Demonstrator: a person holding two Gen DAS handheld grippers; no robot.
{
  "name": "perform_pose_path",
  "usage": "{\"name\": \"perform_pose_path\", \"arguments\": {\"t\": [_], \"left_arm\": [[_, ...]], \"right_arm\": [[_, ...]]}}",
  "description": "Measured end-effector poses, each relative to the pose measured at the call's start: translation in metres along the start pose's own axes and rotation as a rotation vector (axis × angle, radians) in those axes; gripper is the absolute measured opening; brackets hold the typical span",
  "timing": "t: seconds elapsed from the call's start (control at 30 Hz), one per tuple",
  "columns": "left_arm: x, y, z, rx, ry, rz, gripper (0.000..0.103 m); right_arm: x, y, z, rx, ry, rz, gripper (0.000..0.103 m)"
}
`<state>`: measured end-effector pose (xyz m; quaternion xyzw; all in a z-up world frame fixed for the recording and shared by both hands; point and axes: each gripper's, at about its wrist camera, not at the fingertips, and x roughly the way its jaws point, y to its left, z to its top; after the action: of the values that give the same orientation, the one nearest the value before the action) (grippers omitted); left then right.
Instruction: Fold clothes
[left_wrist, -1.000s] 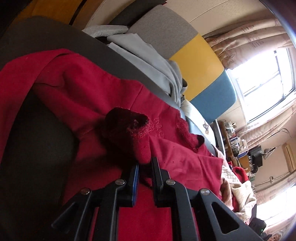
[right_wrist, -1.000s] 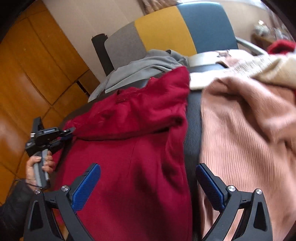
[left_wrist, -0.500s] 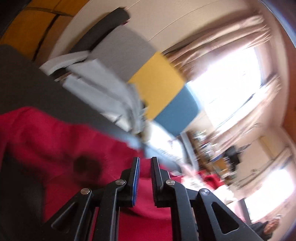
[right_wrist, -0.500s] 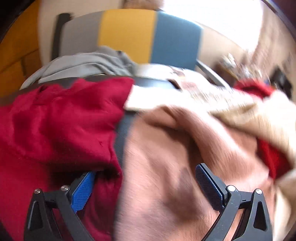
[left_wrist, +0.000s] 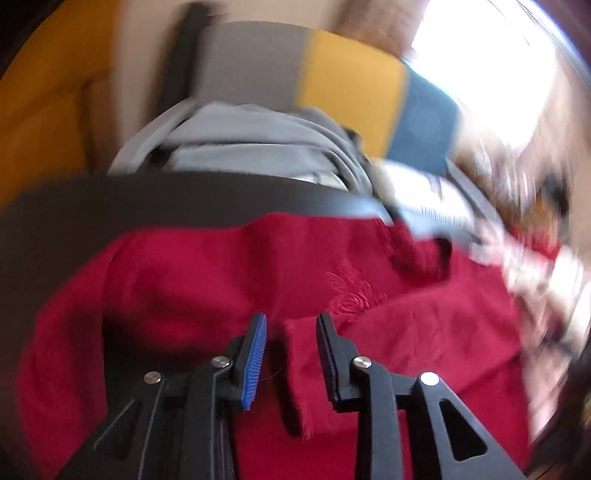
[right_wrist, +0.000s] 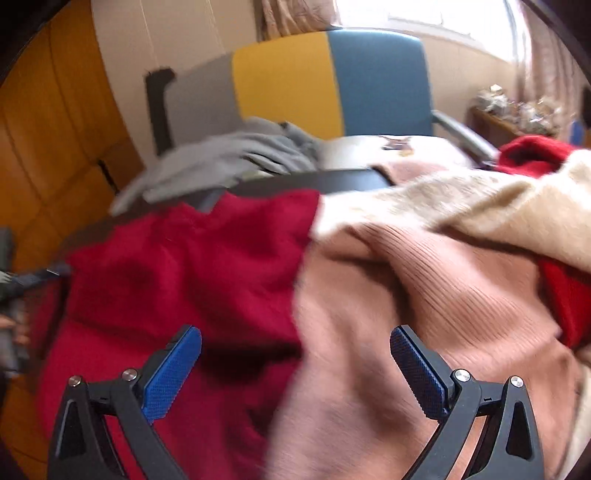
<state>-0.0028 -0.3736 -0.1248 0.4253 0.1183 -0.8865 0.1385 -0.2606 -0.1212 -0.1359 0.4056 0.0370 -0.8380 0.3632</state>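
Note:
A dark red garment (left_wrist: 192, 288) lies spread on a dark surface (left_wrist: 110, 206). My left gripper (left_wrist: 290, 328) is partly open just above it; a folded red edge (left_wrist: 299, 369) lies between its jaws, not pinched. In the right wrist view the red garment (right_wrist: 184, 273) lies at left and a pink ribbed sweater (right_wrist: 406, 302) at right. My right gripper (right_wrist: 295, 347) is wide open and empty, above the border between the two. Both views are motion-blurred.
A grey garment (left_wrist: 258, 140) lies at the back on a chair with grey, yellow and blue panels (right_wrist: 288, 74). A beige knit (right_wrist: 480, 206) and a bright red piece (right_wrist: 528, 155) pile at the right. An orange wooden wall (right_wrist: 55, 129) stands at the left.
My left gripper has opened and let go of the red fold it held, and its view has swung. My right gripper has shifted right, over the pink sweater's edge.

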Motion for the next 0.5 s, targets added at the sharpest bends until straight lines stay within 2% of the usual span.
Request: {"name": "perform_pose_path", "arguments": {"t": [0.07,0.17,0.23,0.33,0.43,0.47,0.5], "left_arm": [[0.015,-0.021,0.008,0.128,0.044,-0.017,0.028],[0.043,-0.04,0.017,0.254,0.108,0.01,0.029],[0.06,-0.038,0.021,0.267,0.137,0.012,0.031],[0.066,-0.032,0.023,0.244,0.127,-0.021,0.036],[0.061,-0.034,0.019,0.245,0.104,-0.014,0.036],[0.06,-0.035,0.017,0.246,0.096,-0.01,0.033],[0.058,-0.036,0.016,0.246,0.088,-0.007,0.023]], "right_arm": [[0.009,0.001,0.012,0.013,0.015,0.054,0.103],[0.023,0.001,0.026,0.022,0.042,0.07,0.103],[0.041,-0.008,0.045,0.037,0.044,0.073,0.103],[0.061,-0.01,0.068,0.041,0.065,0.051,0.103],[0.088,-0.013,0.079,0.066,0.126,-0.035,0.103],[0.097,-0.013,0.081,0.067,0.144,-0.053,0.103],[0.106,-0.013,0.083,0.067,0.161,-0.067,0.103]]}}
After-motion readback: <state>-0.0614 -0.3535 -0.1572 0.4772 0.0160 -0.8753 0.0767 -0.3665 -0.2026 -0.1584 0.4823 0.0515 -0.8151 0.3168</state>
